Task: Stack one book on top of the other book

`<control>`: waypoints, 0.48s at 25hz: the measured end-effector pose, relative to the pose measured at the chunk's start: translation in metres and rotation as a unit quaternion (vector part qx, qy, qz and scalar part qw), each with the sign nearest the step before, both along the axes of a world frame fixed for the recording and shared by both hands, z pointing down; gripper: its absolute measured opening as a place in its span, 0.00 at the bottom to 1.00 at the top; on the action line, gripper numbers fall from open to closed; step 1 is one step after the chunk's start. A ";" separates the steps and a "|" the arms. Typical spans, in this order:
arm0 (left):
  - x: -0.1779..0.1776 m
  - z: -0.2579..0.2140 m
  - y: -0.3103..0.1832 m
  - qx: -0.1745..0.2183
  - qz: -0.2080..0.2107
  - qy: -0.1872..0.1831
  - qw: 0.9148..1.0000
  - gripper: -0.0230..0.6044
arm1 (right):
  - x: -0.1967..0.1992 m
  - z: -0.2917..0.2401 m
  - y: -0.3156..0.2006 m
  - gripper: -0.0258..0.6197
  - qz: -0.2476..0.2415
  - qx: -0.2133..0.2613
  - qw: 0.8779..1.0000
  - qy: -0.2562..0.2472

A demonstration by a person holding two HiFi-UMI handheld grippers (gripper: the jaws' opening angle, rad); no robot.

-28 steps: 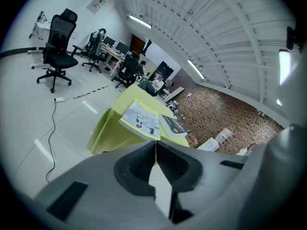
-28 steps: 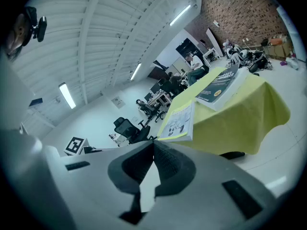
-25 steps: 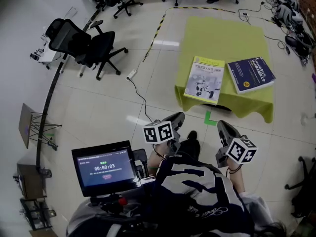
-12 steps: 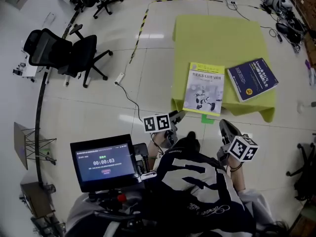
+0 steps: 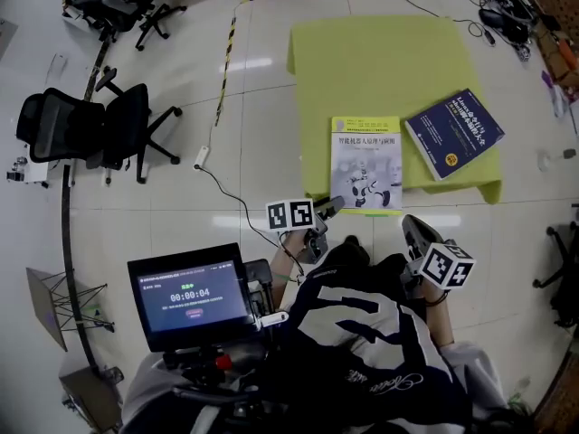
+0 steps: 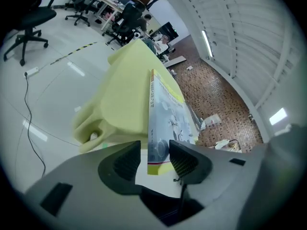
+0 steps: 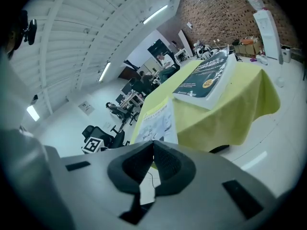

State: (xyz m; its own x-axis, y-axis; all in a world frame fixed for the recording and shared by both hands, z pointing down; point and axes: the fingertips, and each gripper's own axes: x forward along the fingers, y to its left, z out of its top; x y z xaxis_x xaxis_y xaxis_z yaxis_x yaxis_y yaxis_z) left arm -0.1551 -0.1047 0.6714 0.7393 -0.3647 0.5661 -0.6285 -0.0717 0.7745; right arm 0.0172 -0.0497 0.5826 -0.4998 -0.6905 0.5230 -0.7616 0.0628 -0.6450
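Pale-covered book (image 5: 365, 174) lies flat at the near edge of the desk (image 5: 371, 61), which is draped in a yellow-green cloth; the book's near end juts out past that edge. Just beside it on the right, a blue book (image 5: 453, 133) also lies flat on the cloth, turned askew, with one corner towards the pale book. I cannot tell whether the two touch. The left tongs (image 5: 333, 206) sit at the pale book's near left corner. In the left gripper view their jaws stand wide apart, having just been opening, and the book's near end (image 6: 165, 114) shows in the gap between the pads with neither pad pressing on it. The right tongs (image 5: 409, 222) hang near the desk's front edge, off the pale book's near right corner, apart from both books. In the right gripper view their jaws are closed together on nothing, with the pale book and the blue book (image 7: 204, 80) in view beyond them. Closer in, the head view shows the person's dark patterned top (image 5: 362, 351) and a small screen (image 5: 188, 297) at the left. Out on the pale floor stand black office chairs (image 5: 99, 129), a cable ending in a power strip (image 5: 201, 158) and a line of black-and-yellow tape (image 5: 226, 43).
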 end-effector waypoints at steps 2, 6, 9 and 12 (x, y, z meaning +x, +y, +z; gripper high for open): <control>-0.001 0.004 0.006 -0.010 -0.006 0.030 0.999 0.32 | 0.000 0.007 0.008 0.04 0.006 -0.004 1.000 0.009; 0.017 0.002 0.013 -0.038 -0.011 0.090 0.995 0.32 | 0.008 0.016 0.013 0.04 0.006 -0.023 1.000 0.018; 0.034 -0.004 0.002 -0.052 -0.015 0.110 0.992 0.26 | 0.018 0.020 -0.005 0.18 -0.012 -0.040 0.999 0.005; 0.042 -0.009 -0.007 -0.059 -0.025 0.130 0.989 0.20 | 0.025 0.029 -0.026 0.18 -0.028 -0.049 0.998 -0.011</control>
State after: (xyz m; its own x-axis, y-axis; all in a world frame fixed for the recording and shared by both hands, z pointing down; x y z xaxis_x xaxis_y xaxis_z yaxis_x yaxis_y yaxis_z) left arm -0.1136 -0.1116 0.6621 0.8487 -0.3471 0.3991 -0.4067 0.0540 0.9119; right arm 0.0424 -0.0761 0.6118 -0.5477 -0.6073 0.5755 -0.7447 0.0404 -0.6662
